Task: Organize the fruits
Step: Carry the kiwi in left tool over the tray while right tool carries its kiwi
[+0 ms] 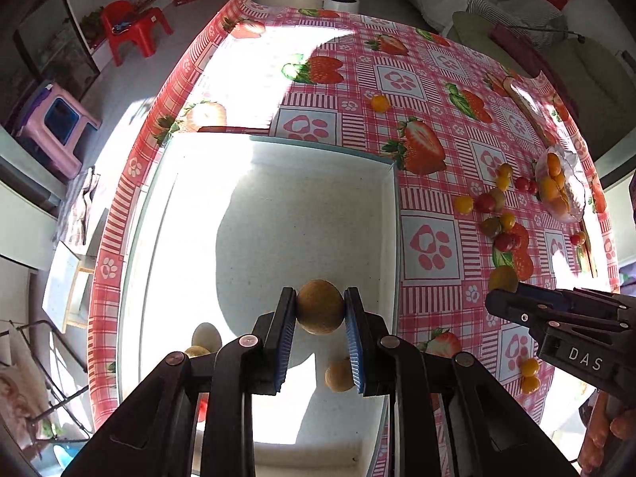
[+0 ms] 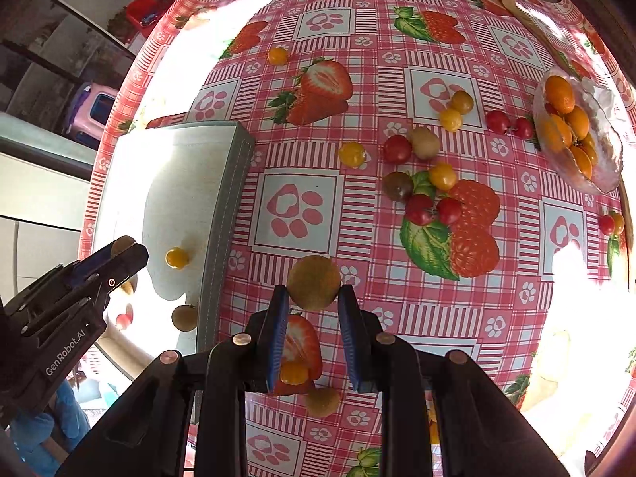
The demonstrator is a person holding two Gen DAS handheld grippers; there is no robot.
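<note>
Above tablecloth (image 2: 397, 318), downturned fingers (image 1: 286, 318) pinching longans (image 1: 320, 307).

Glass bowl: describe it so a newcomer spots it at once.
Start at the strawberry-print tablecloth and go to its far right edge, past the loose cherry tomatoes. The glass bowl sits there. It is clear, and only it holds a pile of orange fruit.

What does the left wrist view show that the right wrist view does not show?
Only the left wrist view: the left gripper shut on a brown fruit, above the white box.
Only the right wrist view: the right gripper shut on another brown fruit, above the tablecloth.
Both: the box, the glass bowl of orange fruits, scattered small tomatoes.
</note>
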